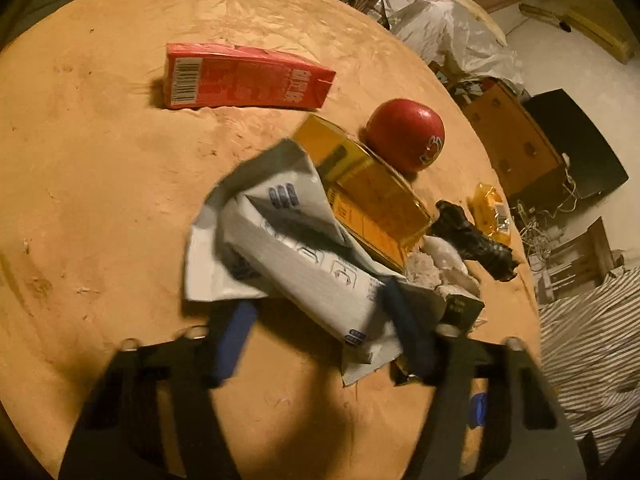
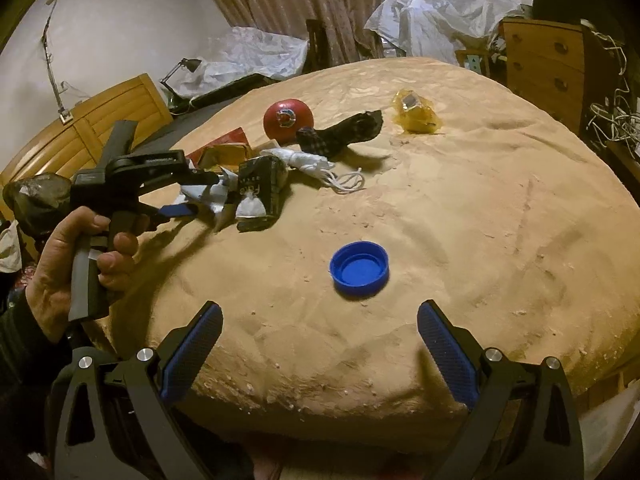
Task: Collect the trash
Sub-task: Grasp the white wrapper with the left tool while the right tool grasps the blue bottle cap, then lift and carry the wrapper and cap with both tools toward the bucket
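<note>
Table (image 2: pixel 460 220): tan cloth, trash clustered at the far side.
White wrapper (image 1: pixel 288 248): crumpled, pinched by the left gripper (image 1: pixel 320 328) (blurred) beside the yellow box (image 1: pixel 372 188).
Right gripper (image 2: pixel 320 344): spread wide, empty.
Blue cap (image 2: pixel 359 270): alone, just ahead of it.

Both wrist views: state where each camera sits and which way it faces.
Left wrist: on the left gripper, angled down at the white wrapper between its blue fingers.
Right wrist: on the right gripper, angled down across the table at the blue cap; a hand shows.
Shared: red ball, wrapper, cap.
</note>
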Available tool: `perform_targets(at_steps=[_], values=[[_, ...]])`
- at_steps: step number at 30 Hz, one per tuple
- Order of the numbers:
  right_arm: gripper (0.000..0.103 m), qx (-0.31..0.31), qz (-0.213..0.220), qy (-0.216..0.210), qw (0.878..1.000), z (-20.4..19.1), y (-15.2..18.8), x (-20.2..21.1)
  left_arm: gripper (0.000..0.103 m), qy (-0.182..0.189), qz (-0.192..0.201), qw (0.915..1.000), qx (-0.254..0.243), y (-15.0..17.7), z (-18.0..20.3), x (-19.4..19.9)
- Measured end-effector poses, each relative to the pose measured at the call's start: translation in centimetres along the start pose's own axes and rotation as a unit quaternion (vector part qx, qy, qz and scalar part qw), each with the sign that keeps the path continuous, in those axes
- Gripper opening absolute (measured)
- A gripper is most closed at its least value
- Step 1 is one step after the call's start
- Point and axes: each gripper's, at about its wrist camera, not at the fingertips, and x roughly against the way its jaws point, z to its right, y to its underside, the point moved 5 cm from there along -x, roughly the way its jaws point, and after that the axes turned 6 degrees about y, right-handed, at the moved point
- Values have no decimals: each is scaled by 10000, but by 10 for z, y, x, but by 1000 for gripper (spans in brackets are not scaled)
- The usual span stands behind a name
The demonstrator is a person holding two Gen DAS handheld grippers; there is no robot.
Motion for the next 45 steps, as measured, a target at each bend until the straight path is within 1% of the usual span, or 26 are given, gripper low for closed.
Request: perform_targets(at_steps=[2, 5, 7, 8, 9, 10, 11, 12, 14, 15, 16, 17, 18, 20, 21, 23, 24, 26, 27, 29, 31, 32, 35, 36, 41, 45], values=[[98, 19, -13, -13, 10000, 0, 2, 1, 44, -56, -16, 9998, -168, -6, -4, 5], [98, 27, -28, -4, 10000, 2, 3, -1, 36, -167, -103, 9987, -466, -9, -3, 14], [98, -3, -37, 7, 10000, 6, 5, -1, 34, -271, -236, 9959, -833, -13, 0, 23], [98, -45, -48, 13, 10000, 8, 6, -2, 34, -335, -497, 9918, -1130, -12, 3, 27], [98, -59, -47, 18, 10000, 9, 7, -1, 34, -486, -699, 9848, -1513, -12, 8, 30], [98, -75, -42, 26, 10000, 11, 8, -1, 31, -592, -838, 9778, -1830, -11, 12, 32], [98, -86, -38, 26, 10000, 12, 9, -1, 31, -677, -1108, 9648, -2287, -9, 19, 34], [98, -100, -34, 28, 9999, 13, 9, -1, 31, -742, -1259, 9556, -2558, -7, 24, 35], [98, -120, -33, 32, 9999, 14, 9, -2, 31, -886, -1446, 9439, -2835, -6, 28, 34], [98, -144, -33, 29, 9999, 15, 9, -3, 32, -970, -1506, 9404, -2891, -7, 28, 30], [98, -167, -29, 25, 9999, 15, 9, -4, 38, -1109, -1516, 9382, -2908, -6, 26, 26], [98, -185, -24, 17, 9998, 15, 8, -5, 41, -1422, -1425, 9335, -2966, -5, 23, 21], [98, -181, -12, 11, 9998, 15, 7, -5, 43, -1571, -1349, 9318, -2982, -3, 21, 18], [98, -127, -3, 15, 9999, 12, 5, -6, 56, -1457, -1331, 9390, -2815, 4, 20, 12], [98, -77, 3, 28, 10000, 10, 2, -7, 58, -1544, -1239, 9400, -2777, 5, 17, 11], [98, 65, 28, 73, 9999, 6, -3, -10, 60, -1788, -1078, 9376, -2782, 8, 14, 6], [98, 143, 35, 96, 9998, 4, -7, -12, 60, -1918, -919, 9366, -2787, 9, 12, 5], [97, 261, 21, 176, 9995, 2, -13, -19, 60, -2009, -735, 9390, -2693, 11, 8, 4], [94, 336, 14, 268, 9991, 2, -16, -24, 60, -1983, -604, 9425, -2623, 12, 7, 4], [84, 472, -28, 429, 9980, 1, -19, -33, 50, -1975, -503, 9428, -2639, 15, 9, 3], [69, 582, -174, 603, 9963, 2, -20, -48, 43, -1932, -396, 9432, -2675, 19, 11, 2], [67, 603, -236, 667, 9957, 3, -19, -54, 41, -1944, -353, 9426, -2692, 21, 13, 0], [52, 733, -214, 883, 9932, 4, -19, -58, 35, -1817, -236, 9482, -2595, 22, 11, -2], [41, 736, -194, 933, 9927, 5, -19, -58, 33, -1758, -185, 9512, -2528, 22, 9, 0], [41, 720, -58, 964, 9927, 5, -19, -55, 29, -1800, 57, 9504, -2534, 32, 13, 14], [41, 660, 218, 932, 9932, -1, -26, -40, 29, -1770, 401, 9510, -2501, 36, 22, 40]])
